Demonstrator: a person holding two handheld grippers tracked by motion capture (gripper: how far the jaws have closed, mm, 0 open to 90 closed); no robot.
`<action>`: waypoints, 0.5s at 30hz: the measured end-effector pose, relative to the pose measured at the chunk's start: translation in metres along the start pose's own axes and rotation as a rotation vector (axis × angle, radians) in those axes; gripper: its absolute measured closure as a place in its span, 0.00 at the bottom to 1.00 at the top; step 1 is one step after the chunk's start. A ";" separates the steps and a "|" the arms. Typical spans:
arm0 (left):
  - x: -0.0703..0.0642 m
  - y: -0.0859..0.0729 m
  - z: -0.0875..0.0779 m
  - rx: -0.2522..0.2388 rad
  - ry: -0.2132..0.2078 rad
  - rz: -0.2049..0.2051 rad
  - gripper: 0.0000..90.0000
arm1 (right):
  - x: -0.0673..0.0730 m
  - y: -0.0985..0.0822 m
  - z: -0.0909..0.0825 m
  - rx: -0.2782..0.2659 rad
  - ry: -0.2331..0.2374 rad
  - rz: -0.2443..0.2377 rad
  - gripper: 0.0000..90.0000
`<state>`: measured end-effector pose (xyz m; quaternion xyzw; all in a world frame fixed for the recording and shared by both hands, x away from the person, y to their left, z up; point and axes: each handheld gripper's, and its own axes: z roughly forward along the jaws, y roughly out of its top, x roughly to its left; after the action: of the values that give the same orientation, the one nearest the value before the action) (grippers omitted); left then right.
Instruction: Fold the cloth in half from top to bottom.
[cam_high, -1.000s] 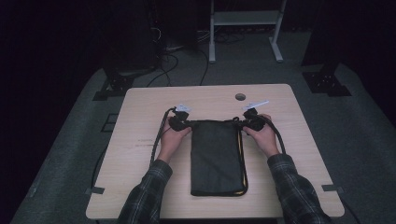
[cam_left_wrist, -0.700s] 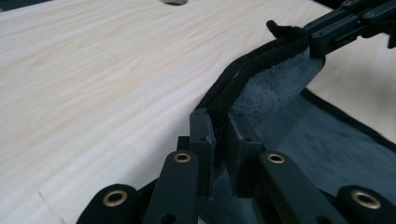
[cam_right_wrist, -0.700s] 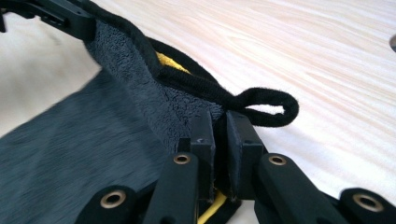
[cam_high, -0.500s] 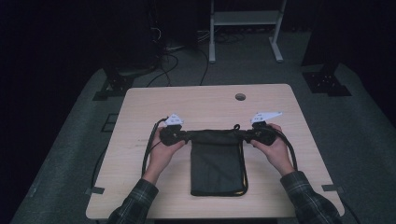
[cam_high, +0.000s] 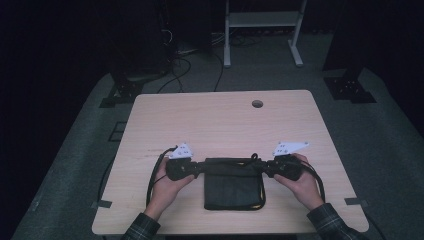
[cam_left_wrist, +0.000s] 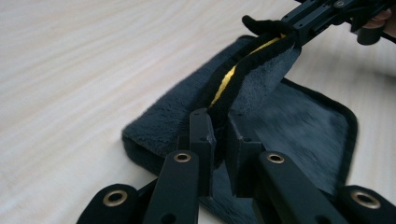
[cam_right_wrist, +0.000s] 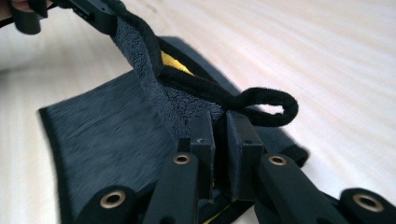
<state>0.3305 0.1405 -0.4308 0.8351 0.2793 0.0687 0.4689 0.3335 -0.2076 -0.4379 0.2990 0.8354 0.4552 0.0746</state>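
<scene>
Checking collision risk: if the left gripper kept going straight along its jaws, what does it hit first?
Likely the right gripper. The left gripper is shut on the dark towel edge, and its jaws point along that lifted edge toward the other gripper's jaws. Depth is hard to judge.

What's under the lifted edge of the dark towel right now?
Under the raised edge of the dark towel, pinched by the left gripper and right gripper, lies the towel's lower layer, with yellow lining along the hem. Whatever lies beneath the lower layer is covered.

sleeves (cam_high: 330, 225): plaid flannel | hand-held gripper (cam_high: 197, 169): black, brass-ringed pivots, white top plate | cable: black
</scene>
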 end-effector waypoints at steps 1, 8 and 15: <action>-0.002 -0.002 -0.001 0.002 -0.002 -0.001 0.91 | 0.002 -0.002 -0.001 -0.001 0.003 0.000 0.90; -0.015 -0.011 -0.010 0.009 -0.030 -0.008 0.91 | 0.018 -0.009 -0.010 -0.007 0.028 -0.012 0.90; -0.022 -0.023 -0.007 0.057 -0.046 -0.008 0.89 | 0.027 -0.025 -0.010 0.040 0.049 -0.016 0.89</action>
<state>0.2998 0.1435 -0.4428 0.8483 0.2737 0.0398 0.4516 0.2969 -0.2094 -0.4480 0.2827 0.8481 0.4452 0.0518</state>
